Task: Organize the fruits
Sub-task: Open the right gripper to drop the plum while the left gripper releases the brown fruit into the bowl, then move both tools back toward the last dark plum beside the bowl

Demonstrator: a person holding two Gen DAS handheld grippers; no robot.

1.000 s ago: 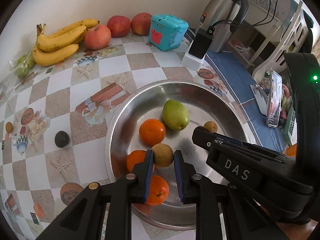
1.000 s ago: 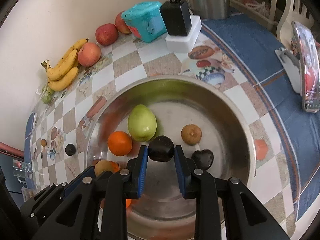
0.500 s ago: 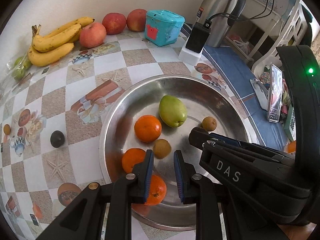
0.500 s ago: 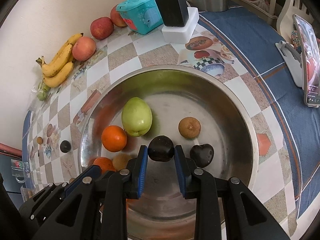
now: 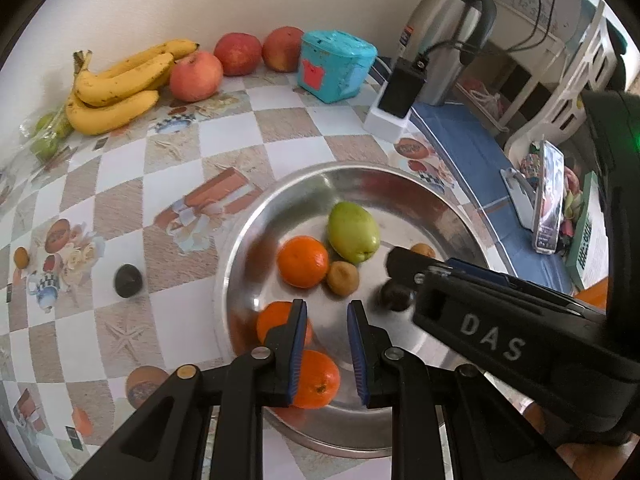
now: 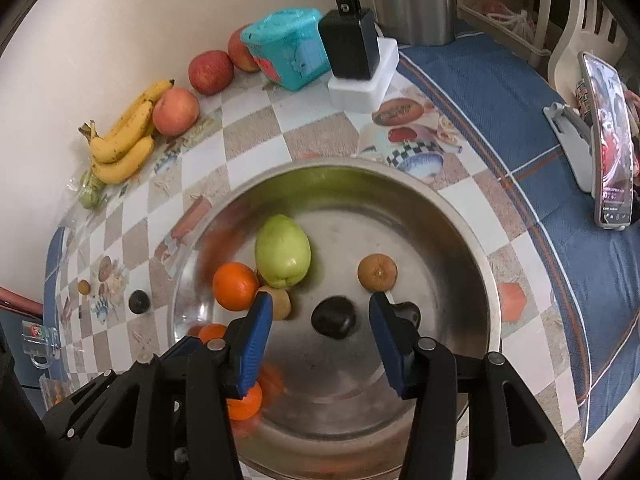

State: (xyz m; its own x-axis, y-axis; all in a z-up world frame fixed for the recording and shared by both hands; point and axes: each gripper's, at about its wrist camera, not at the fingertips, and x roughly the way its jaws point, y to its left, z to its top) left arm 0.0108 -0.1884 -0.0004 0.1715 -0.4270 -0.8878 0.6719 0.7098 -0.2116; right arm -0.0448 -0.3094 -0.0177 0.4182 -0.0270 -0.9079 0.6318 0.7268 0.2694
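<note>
**Dark fruit lying free in the steel basin**

My right gripper (image 6: pixel 320 312) is opening its jaws above the steel basin (image 6: pixel 452 216); the dark fruit (image 6: pixel 334 317) lies on the basin floor between my blue pads (image 6: pixel 258 340), touching neither. My left gripper (image 5: pixel 326 322), pressed to its narrowest with nothing between its jaws, hangs over the basin's near side, beside two oranges (image 5: pixel 318 380). A green fruit (image 6: pixel 283 256) lies toward the basin's middle.

The left gripper (image 5: pixel 327 350) is black plastic with two fingers that have blue ribbed pads (image 5: pixel 298 354) inside. Round silver and gold screws sit on its arms. The right gripper (image 6: pixel 321 346) looks the same. Seen from the left, its body has white letters "DAS" and a small green light.
</note>
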